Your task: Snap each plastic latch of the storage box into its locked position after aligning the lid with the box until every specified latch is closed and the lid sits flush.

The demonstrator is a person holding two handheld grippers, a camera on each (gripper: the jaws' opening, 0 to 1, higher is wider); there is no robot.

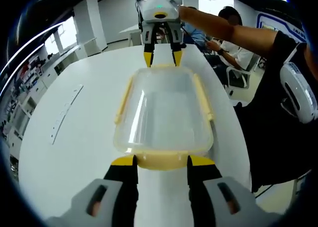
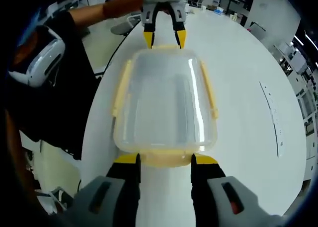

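The storage box (image 1: 164, 113) sits on the table (image 1: 84, 137), lid (image 2: 164, 100) on top. The left hand-held gripper (image 1: 161, 163) stands at one end, the right hand-held gripper (image 2: 164, 161) at the opposite end. A ruler (image 1: 64, 113) lies beside the box.

Open-plan office or lab: long white table (image 1: 89, 137), seated people (image 1: 233, 43), ceiling strip lights (image 2: 300, 40).

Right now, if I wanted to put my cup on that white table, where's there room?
Bare table lies between the storage box and the flat strip. The box ends are crowded: left gripper at one, right gripper at the other. A person stands along the opposite side.
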